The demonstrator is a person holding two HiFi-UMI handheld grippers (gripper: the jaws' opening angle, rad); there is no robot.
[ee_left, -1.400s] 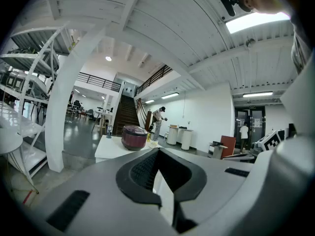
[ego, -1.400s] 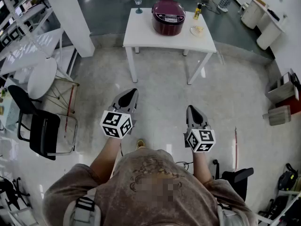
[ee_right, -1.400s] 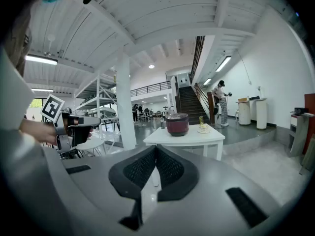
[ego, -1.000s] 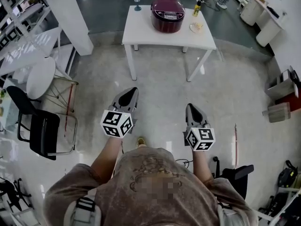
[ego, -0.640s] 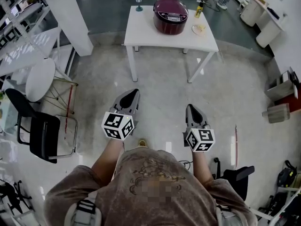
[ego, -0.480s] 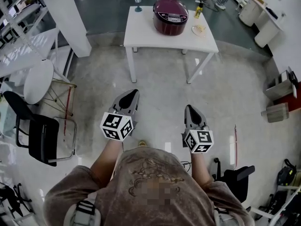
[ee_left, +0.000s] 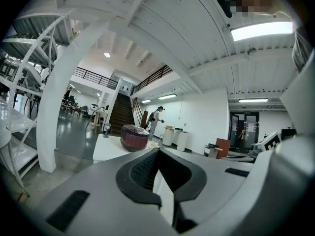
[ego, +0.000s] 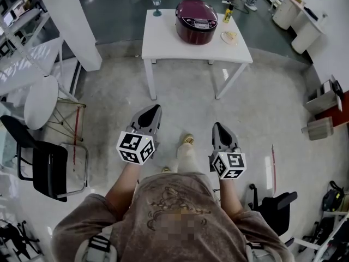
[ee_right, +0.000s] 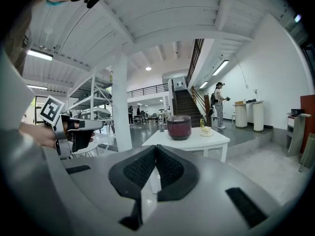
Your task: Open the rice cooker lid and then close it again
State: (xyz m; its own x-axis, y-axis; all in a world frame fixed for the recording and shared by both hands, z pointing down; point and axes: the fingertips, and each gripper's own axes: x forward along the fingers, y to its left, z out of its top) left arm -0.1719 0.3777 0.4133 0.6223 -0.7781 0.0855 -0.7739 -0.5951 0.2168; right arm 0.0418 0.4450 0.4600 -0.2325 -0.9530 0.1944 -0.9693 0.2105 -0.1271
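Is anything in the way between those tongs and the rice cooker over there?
Nothing visible. Only bare floor lies between the left tongs, the right tongs and the table. The rice cooker sits there with its front unblocked; a bottle and plate stand beside it.

**Colour and pattern reference: grippers and surroundings**

The left gripper and right gripper are grey, with black cross-hatched pads. Each marker cube is white with black square patterns. Ahead of both grippers is a dark maroon rice cooker with a silver panel, on a white table. Left of the left gripper is a black chair. Beneath both is a glossy pale grey floor.
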